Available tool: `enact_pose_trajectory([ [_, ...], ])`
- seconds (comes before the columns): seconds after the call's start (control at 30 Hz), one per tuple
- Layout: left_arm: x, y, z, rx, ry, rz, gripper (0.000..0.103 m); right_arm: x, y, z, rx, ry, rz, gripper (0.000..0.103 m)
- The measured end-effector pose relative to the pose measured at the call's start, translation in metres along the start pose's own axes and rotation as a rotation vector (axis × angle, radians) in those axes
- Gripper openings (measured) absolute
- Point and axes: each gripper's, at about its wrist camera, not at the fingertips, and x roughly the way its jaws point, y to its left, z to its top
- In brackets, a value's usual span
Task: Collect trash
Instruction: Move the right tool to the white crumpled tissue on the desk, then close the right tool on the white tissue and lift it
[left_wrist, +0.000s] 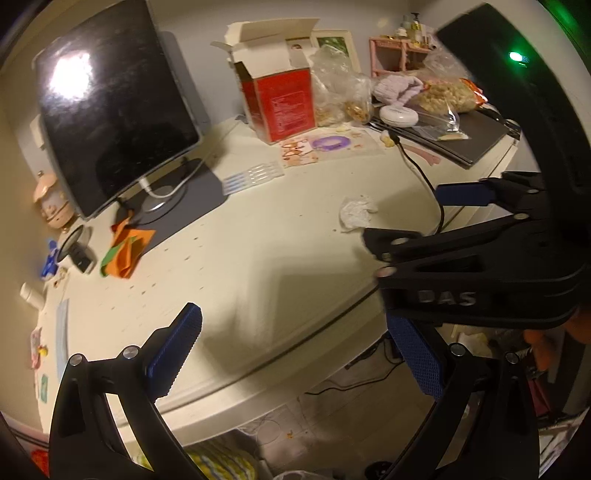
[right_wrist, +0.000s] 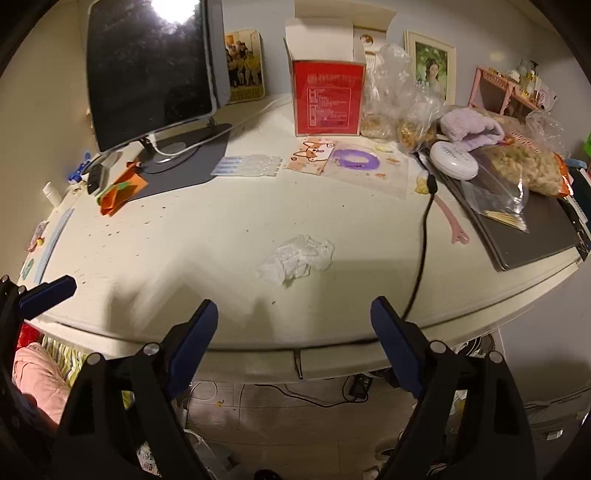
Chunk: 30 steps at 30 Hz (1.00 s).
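Note:
A crumpled white tissue (left_wrist: 354, 212) (right_wrist: 299, 258) lies on the cream desk (left_wrist: 258, 251) (right_wrist: 207, 236), near its front edge. An orange and green wrapper (left_wrist: 127, 253) (right_wrist: 120, 190) rests by the monitor's foot. My right gripper (right_wrist: 295, 343) hovers open over the desk's front edge, just short of the tissue, with nothing between its pads. In the left wrist view the right gripper (left_wrist: 424, 218) sits right beside the tissue. My left gripper (left_wrist: 295, 354) is open and empty over the front edge, to the left of the tissue. One of its fingers (right_wrist: 48, 291) shows in the right wrist view.
A black cable (right_wrist: 424, 229) runs over the desk edge just right of the tissue. A dark monitor (right_wrist: 147, 70), an open red box (right_wrist: 327, 98), snack bags (right_wrist: 528, 170), a laptop (right_wrist: 532, 236) and a white round case (right_wrist: 454, 160) crowd the back and right. Clutter lies on the floor below.

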Motion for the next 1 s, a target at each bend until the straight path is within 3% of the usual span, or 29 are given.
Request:
enact_pose_trajectory([
  [0.4, 0.038, 0.001, 0.011, 0.007, 0.023, -0.015, 0.097, 0.034, -0.004, 0.015, 0.026, 0.037, -0.010, 0.081],
  [0.47, 0.042, 0.004, 0.013, -0.001, 0.025, -0.016, 0.097, 0.036, -0.004, 0.016, 0.027, 0.039, -0.007, 0.075],
  [0.63, 0.048, 0.011, 0.013, -0.028, 0.035, -0.010, 0.097, 0.045, 0.000, 0.017, 0.017, 0.040, -0.019, 0.072],
  [0.7, 0.050, 0.013, 0.012, -0.042, 0.041, -0.013, 0.097, 0.049, 0.001, 0.018, 0.021, 0.045, -0.013, 0.060],
  [0.93, 0.054, 0.019, 0.008, -0.051, 0.051, -0.013, 0.097, 0.055, 0.003, 0.019, 0.031, 0.043, -0.010, 0.041],
  [1.0, 0.055, 0.021, 0.008, -0.062, 0.051, -0.013, 0.097, 0.056, 0.002, 0.019, 0.033, 0.038, -0.015, 0.030],
])
